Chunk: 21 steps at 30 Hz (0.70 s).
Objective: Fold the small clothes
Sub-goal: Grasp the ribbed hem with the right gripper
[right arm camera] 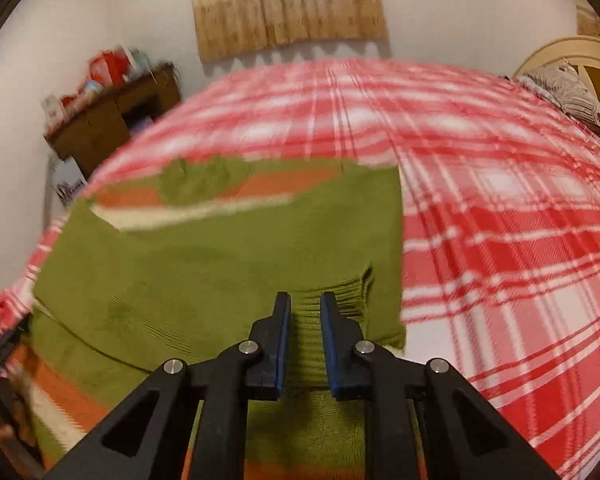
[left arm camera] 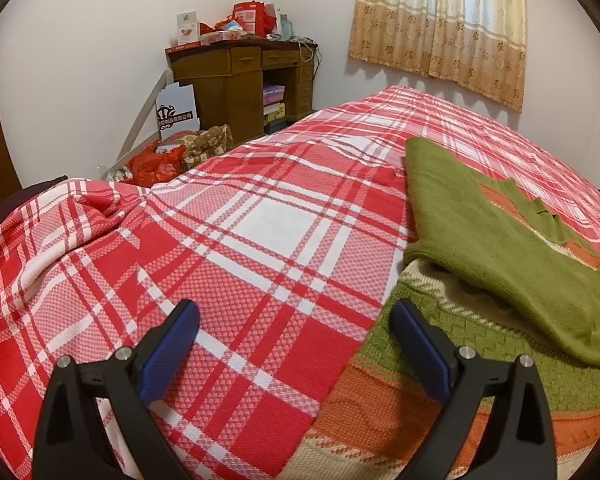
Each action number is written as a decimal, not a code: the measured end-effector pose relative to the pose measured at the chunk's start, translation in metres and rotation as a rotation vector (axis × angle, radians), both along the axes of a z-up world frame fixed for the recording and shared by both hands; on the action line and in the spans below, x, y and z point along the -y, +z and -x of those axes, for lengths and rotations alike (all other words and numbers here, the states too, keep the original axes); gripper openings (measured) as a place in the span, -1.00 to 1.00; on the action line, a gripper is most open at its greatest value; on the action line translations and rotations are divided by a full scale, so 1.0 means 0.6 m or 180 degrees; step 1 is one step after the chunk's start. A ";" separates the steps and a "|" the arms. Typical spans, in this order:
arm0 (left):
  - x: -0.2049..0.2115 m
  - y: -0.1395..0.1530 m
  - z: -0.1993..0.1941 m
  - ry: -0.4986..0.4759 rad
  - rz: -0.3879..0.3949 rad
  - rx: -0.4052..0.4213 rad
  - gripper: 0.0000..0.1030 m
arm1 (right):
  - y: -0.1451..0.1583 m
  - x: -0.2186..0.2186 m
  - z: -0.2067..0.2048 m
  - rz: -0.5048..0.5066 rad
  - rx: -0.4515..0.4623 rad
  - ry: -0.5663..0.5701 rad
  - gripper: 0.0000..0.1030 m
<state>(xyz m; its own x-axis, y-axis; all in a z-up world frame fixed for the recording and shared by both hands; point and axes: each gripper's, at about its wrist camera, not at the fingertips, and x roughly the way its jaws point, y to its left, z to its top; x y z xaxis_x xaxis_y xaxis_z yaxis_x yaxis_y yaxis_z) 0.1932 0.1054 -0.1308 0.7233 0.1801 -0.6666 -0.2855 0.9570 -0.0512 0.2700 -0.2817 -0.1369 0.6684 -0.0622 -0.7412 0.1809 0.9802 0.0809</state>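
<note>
Red-and-white plaid bedspread (left arm camera: 260,216) covered the bed and filled the near ground of both views. Nearest the left camera, the left gripper (left arm camera: 296,332) hovered with its 2 blue-padded fingers (left arm camera: 170,354) spread wide, nothing between them — only plaid cloth and the sweater's striped edge lay below. The knitted sweater (left arm camera: 496,240), green with orange and cream bands, lay on the bedspread to that gripper's right, one green part folded over the striped body. In the blurred right view, the right gripper (right arm camera: 305,304) sat low over the sweater (right arm camera: 220,264), jaws drawn close with a ribbed green cuff (right arm camera: 340,300) running between them; whether the pads actually pinched it I could not tell. Farther off stood a wooden desk (left arm camera: 240,76) piled with red boxes, and a patterned curtain (left arm camera: 440,20) hung on the far wall.
</note>
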 end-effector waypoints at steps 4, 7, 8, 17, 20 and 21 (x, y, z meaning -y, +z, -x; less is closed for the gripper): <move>0.000 0.000 -0.001 0.0009 -0.0011 -0.0008 0.95 | -0.002 0.008 -0.020 0.0096 0.0035 -0.0109 -0.76; -0.001 -0.001 -0.001 0.0010 -0.0008 -0.0005 0.95 | -0.001 -0.003 -0.029 0.0274 0.0014 -0.0106 -0.76; -0.001 -0.001 -0.001 0.0010 -0.0008 -0.0007 0.95 | -0.002 -0.004 -0.029 0.0279 0.0016 -0.0106 -0.76; -0.008 -0.001 0.003 -0.0131 0.0156 0.0009 1.00 | 0.080 0.018 0.099 -0.0093 0.0407 -0.0065 -0.64; -0.010 0.007 0.010 -0.0369 0.0212 -0.0069 1.00 | 0.122 0.029 0.177 -0.0071 0.0619 0.0002 -0.15; -0.008 0.011 0.017 -0.0496 0.0196 -0.0126 1.00 | 0.137 0.033 0.209 -0.0052 0.0686 0.0025 0.17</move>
